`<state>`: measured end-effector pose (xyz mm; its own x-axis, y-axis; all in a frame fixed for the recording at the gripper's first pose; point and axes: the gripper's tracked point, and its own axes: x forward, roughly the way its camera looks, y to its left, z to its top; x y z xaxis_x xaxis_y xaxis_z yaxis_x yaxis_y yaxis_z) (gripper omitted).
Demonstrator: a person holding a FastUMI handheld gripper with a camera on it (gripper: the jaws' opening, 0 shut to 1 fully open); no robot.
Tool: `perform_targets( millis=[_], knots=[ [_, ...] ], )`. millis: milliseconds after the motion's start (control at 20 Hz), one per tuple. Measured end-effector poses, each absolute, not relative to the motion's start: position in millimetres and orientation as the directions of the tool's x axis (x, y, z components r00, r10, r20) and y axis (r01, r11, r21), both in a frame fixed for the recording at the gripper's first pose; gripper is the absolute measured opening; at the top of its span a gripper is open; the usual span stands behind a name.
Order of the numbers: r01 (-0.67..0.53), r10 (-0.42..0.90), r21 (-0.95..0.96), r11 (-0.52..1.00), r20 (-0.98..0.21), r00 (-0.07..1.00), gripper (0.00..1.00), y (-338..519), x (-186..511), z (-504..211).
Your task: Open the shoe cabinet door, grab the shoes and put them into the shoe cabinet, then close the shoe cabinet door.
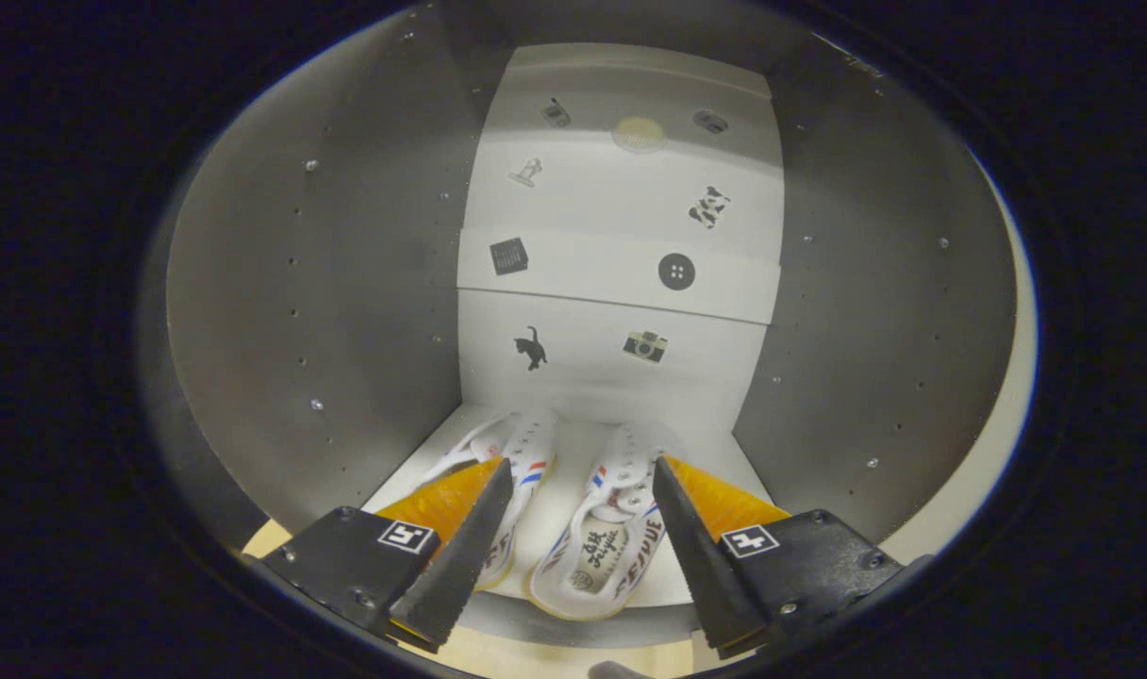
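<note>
Now the shoes (573,509) sit side by side on the cabinet (347,311) floor, toes toward the back wall, so the placing step looks done. The gripper (581,486) hangs at the opening, fingers spread wide and holding nothing, the right shoe showing between them. Next comes backing out and swinging the door shut.
</note>
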<state>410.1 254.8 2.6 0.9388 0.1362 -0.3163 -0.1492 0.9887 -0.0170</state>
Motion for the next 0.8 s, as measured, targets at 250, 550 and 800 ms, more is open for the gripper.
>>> perform_targets(
  millis=[250,550,800],
  knots=[
    [-0.164,0.153,-0.017,0.986,-0.284,0.947,0.98,261,371,17],
    [-0.196,0.187,-0.021,0.98,-0.216,0.958,0.98,268,298,52],
    [-0.225,0.218,-0.033,0.974,-0.147,0.965,0.99,264,220,92]
  ],
)
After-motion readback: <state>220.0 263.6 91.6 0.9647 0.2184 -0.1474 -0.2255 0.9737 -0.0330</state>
